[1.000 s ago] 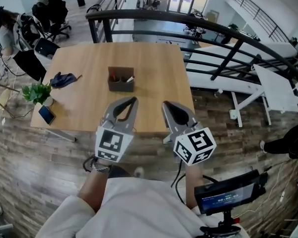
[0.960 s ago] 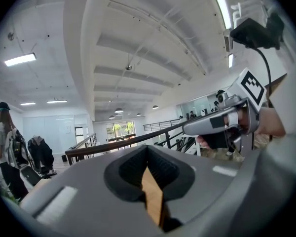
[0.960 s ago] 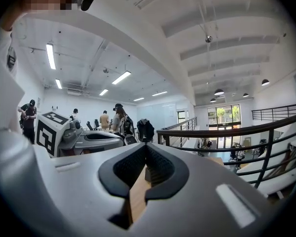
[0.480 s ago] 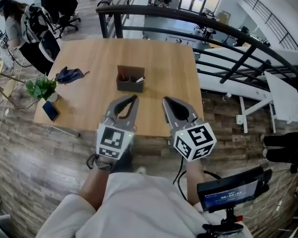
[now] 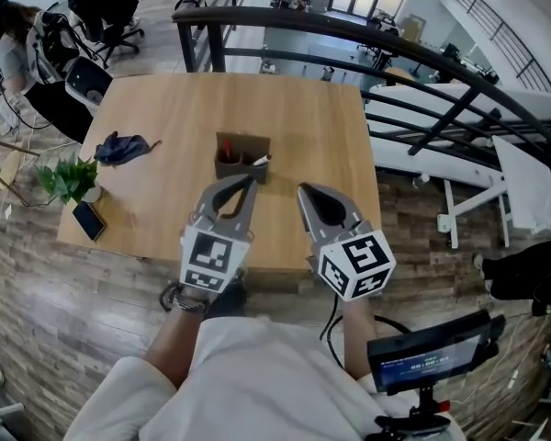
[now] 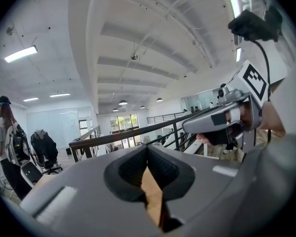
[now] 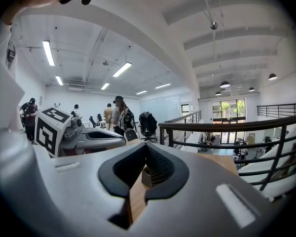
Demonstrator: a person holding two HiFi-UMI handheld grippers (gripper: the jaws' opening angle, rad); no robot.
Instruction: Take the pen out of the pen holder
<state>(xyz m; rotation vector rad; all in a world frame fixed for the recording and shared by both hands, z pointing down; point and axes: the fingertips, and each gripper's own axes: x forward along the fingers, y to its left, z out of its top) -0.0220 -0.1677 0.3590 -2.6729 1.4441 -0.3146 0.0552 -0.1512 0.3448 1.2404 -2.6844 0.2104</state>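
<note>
Both tools hung side by side over the near edge of the table (image 5: 165, 108), apparently a ready stance ahead of the reach, since neither had anything in it. The left gripper (image 5: 249, 184) had its jaws together at the tips, and only bare wood showed through the oval gap behind them. The right gripper (image 5: 302, 190) was likewise closed and empty. Through its gap, in the right gripper view, a small brown box showed that was most likely the holder. The holder (image 5: 242, 167) stood on the table just ahead of the left gripper's tips, and ahead and to the left of the right gripper's, apart from both. That placing probably suited a short forward reach with either tool, though the jaws would have to part first. It was a low, dark brown box, upright and open at the top, so its contents could be drawn out upward. A white pen (image 5: 258, 161) leaned at the end nearer the right gripper, with its tip poking over the rim. That made it look the easiest one to pinch. Reddish pens (image 5: 226, 152) stood at the other end, ahead and a little left of the left gripper. They were too small to count.
</note>
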